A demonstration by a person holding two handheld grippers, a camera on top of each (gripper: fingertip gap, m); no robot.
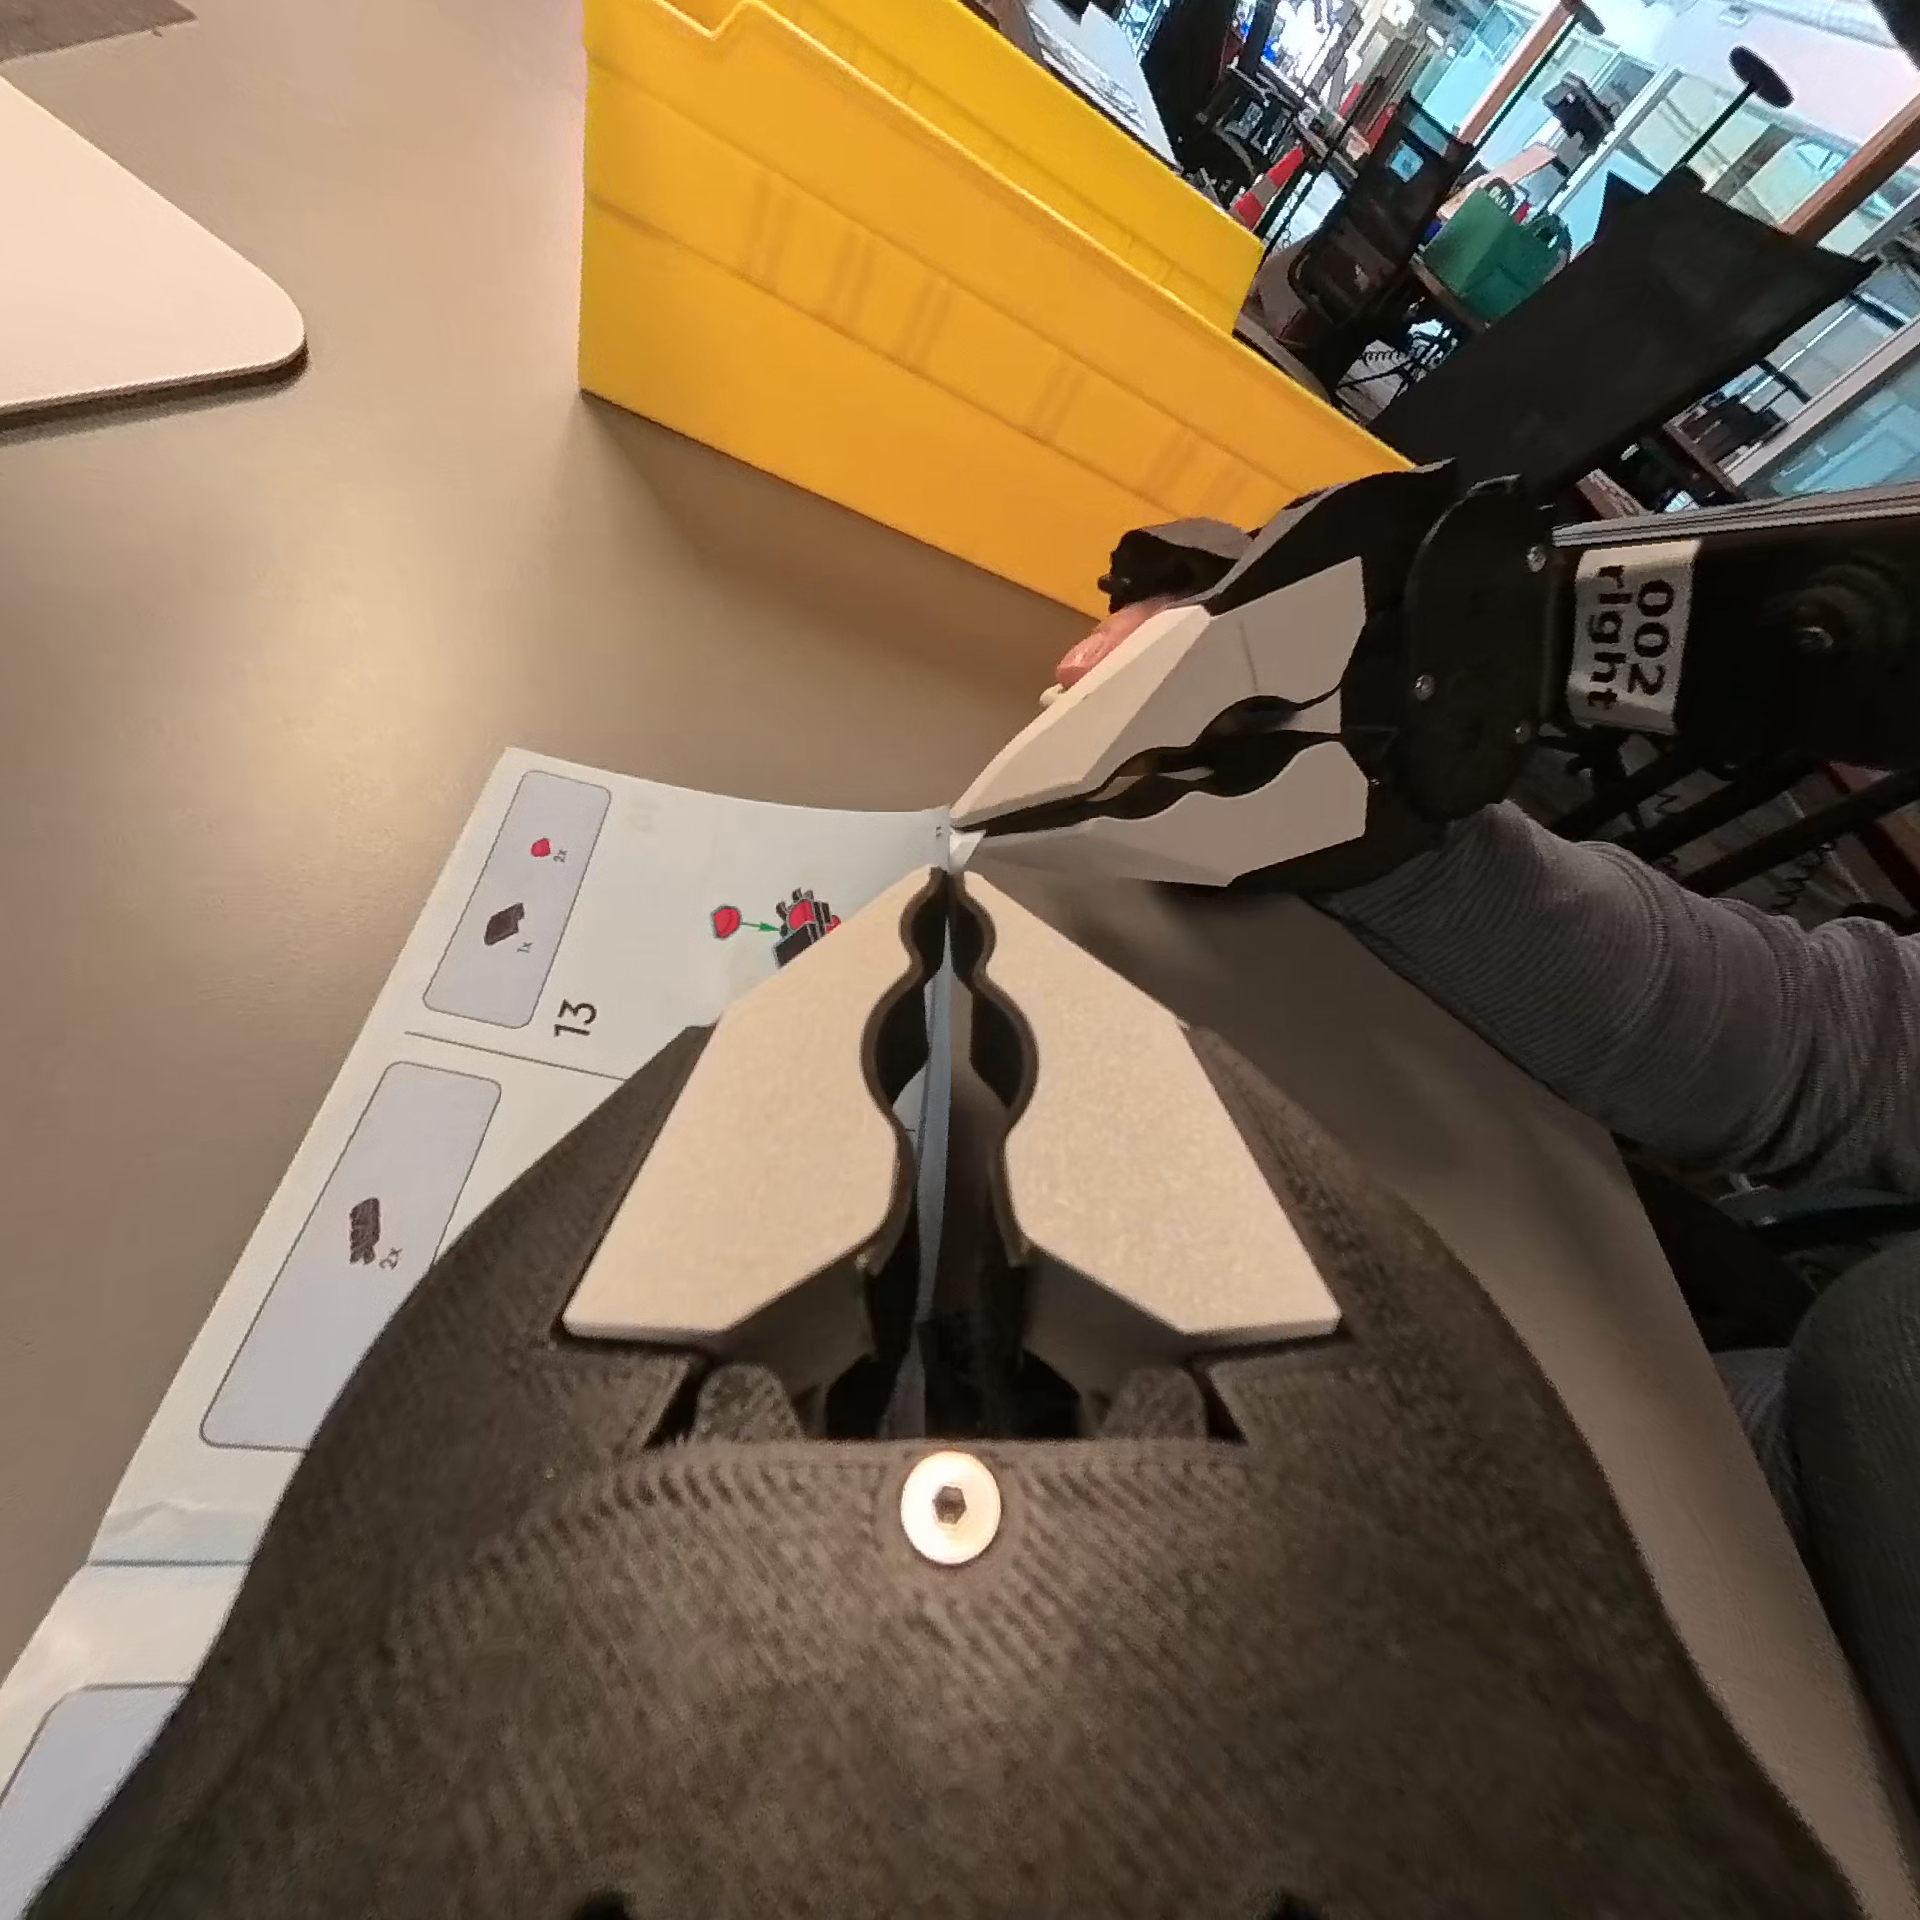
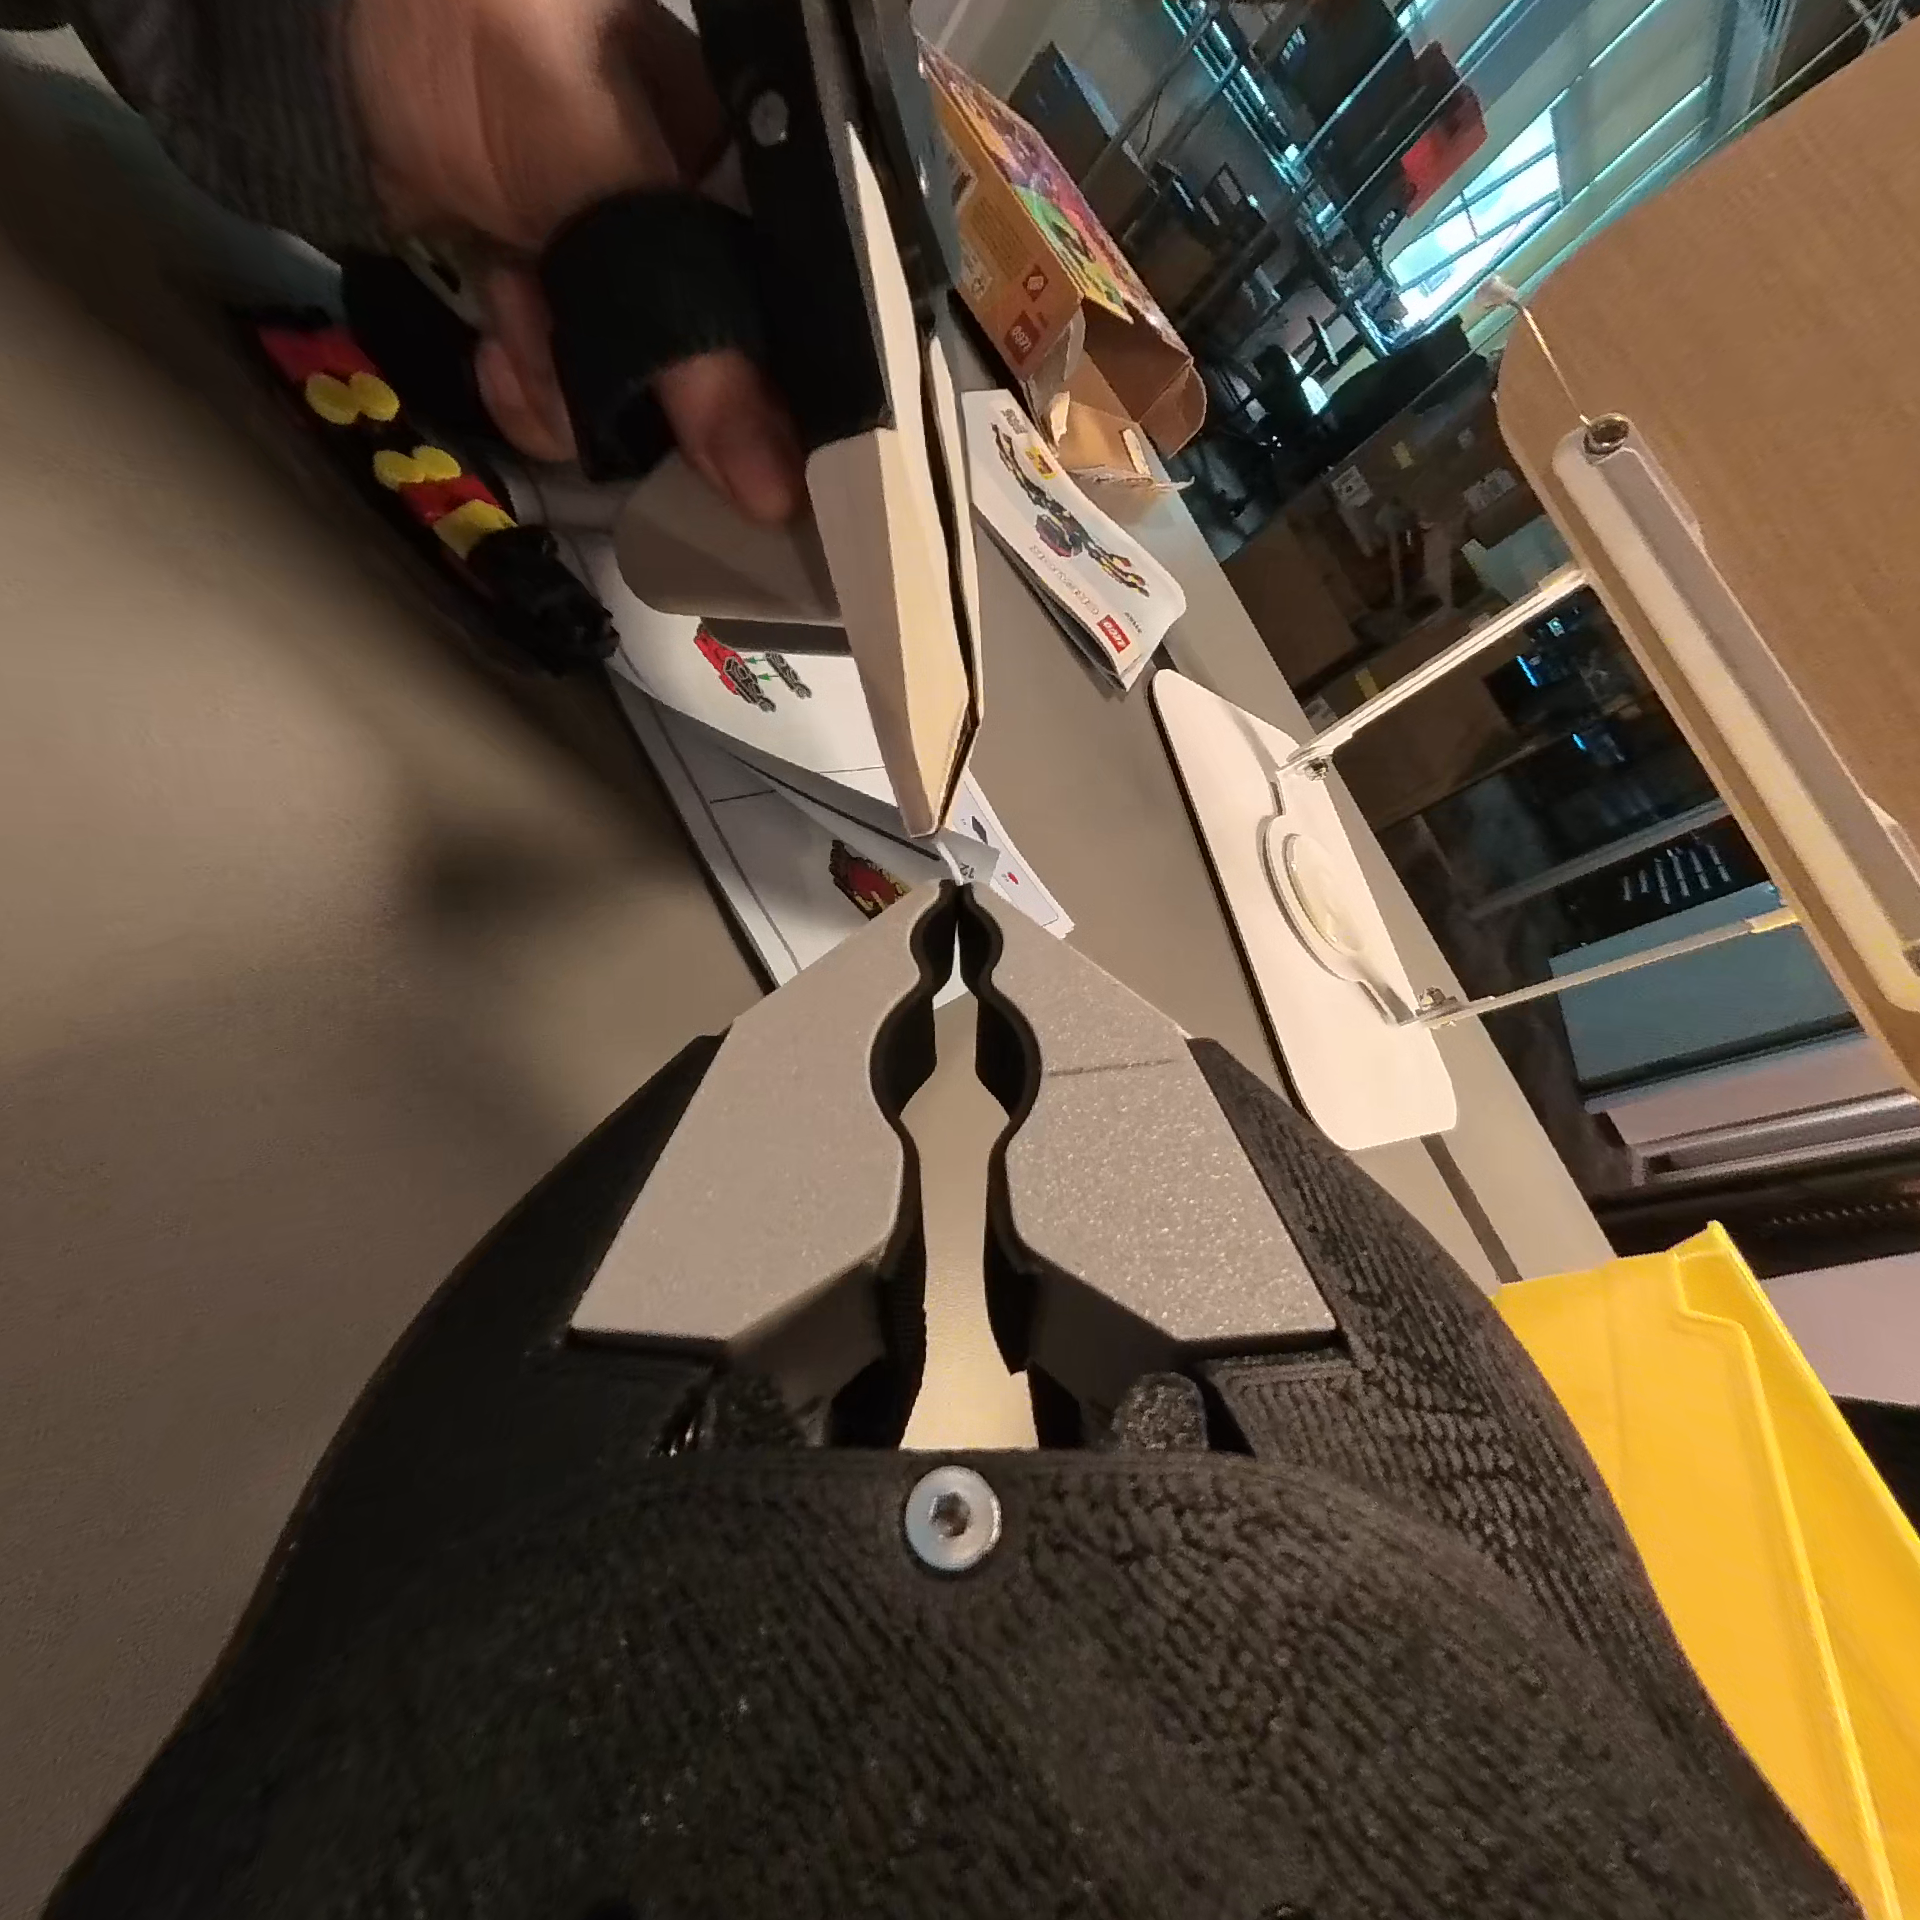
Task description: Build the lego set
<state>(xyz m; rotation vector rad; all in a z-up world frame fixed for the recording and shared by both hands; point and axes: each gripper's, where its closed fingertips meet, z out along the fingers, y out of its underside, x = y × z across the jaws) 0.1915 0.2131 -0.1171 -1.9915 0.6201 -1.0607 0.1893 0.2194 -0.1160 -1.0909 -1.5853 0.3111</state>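
The instruction booklet (image 1: 644, 935) lies open on the desk (image 1: 312, 623), one page standing edge-on, pinched between the pressed-together fingers of the left claw (image 1: 948, 878). The right claw (image 1: 961, 826) nips the same page's corner, tips closed on it. Most of the booklet is hidden beneath the claw bodies. A black, red and yellow lego build (image 2: 416, 468) sits blurred behind the left hand (image 2: 540, 135). Yellow bins (image 1: 935, 312) stand beyond, cut off.
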